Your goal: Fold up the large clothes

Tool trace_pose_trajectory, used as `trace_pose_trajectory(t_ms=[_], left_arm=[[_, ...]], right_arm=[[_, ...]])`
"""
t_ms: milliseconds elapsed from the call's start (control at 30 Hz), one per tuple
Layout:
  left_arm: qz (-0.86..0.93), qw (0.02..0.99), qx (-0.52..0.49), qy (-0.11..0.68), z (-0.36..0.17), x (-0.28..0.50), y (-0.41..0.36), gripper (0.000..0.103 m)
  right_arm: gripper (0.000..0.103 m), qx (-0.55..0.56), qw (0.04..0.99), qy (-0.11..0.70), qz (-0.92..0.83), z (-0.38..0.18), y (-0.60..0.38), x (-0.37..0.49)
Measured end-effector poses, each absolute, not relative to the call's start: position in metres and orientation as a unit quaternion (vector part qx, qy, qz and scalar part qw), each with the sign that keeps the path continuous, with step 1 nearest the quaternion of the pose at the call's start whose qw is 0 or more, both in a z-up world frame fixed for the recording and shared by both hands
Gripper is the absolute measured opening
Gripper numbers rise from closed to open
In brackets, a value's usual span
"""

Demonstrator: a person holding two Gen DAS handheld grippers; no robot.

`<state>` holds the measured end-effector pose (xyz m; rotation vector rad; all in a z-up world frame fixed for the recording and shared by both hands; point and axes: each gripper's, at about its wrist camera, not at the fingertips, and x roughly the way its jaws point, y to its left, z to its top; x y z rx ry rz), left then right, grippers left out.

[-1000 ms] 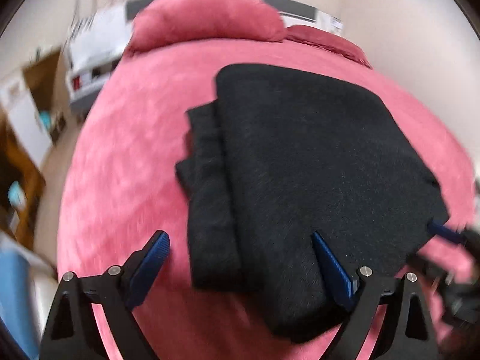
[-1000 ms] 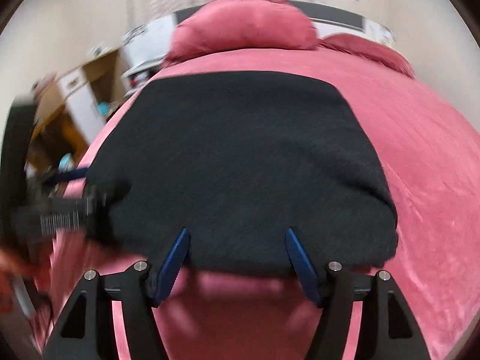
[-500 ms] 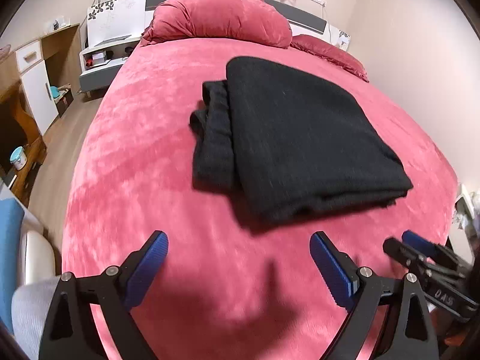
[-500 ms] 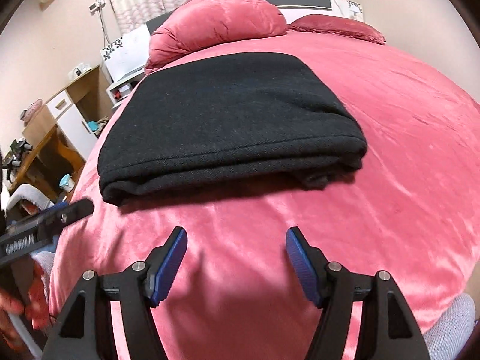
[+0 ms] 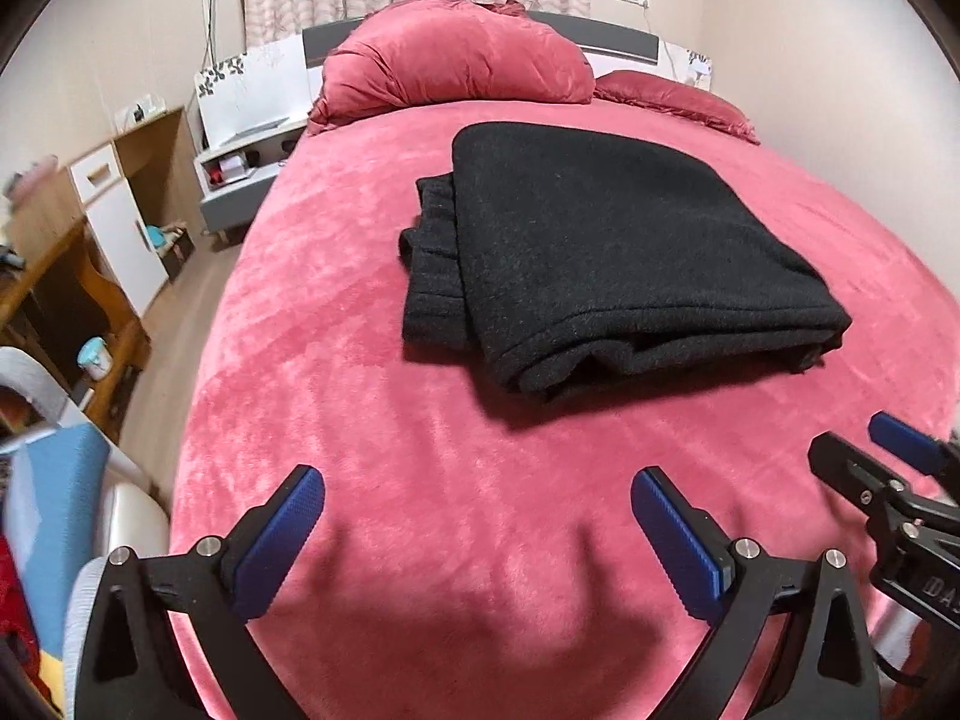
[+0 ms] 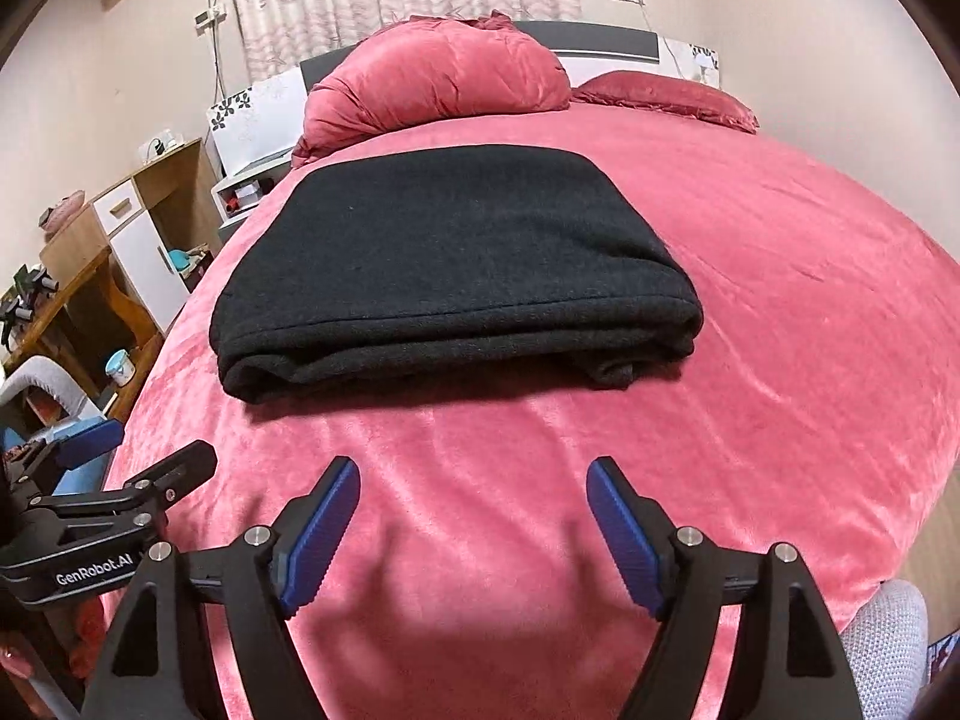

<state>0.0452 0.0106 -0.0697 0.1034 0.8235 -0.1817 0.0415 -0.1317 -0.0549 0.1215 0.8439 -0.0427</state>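
On the bed's pink plush blanket [image 5: 372, 372], both grippers have pulled back from the folded black garment [image 5: 600, 252] since a second ago, when the fingers reached right up to its near edge. The left gripper [image 5: 477, 531] now hangs over bare blanket with its blue-padded fingers spread wide and holding nothing. The right gripper [image 6: 474, 525] does the same, fingers apart and empty, well short of the garment [image 6: 456, 264]. Each gripper shows at the edge of the other's view: the right gripper [image 5: 864, 468] low on the right side, the left gripper [image 6: 138, 468] low on the left.

The garment lies flat near the middle of the bed as a thick rectangular stack of dark knit. Its near edge shows several stacked layers. In the left wrist view a narrower folded part sticks out along its left side. A large pink pillow [image 6: 438, 84] sits beyond it at the headboard.
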Motion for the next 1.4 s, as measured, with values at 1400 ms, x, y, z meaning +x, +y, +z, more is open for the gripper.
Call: trace_pose_trajectory(t_ms=[1400], left_arm=[[-0.077,0.916,0.066,0.387,-0.0746,0.0455,0.0019,0.103]], right_arm=[[0.080,0.066,0.906,0.418,-0.008,-0.0595,-0.1286,0.0424]])
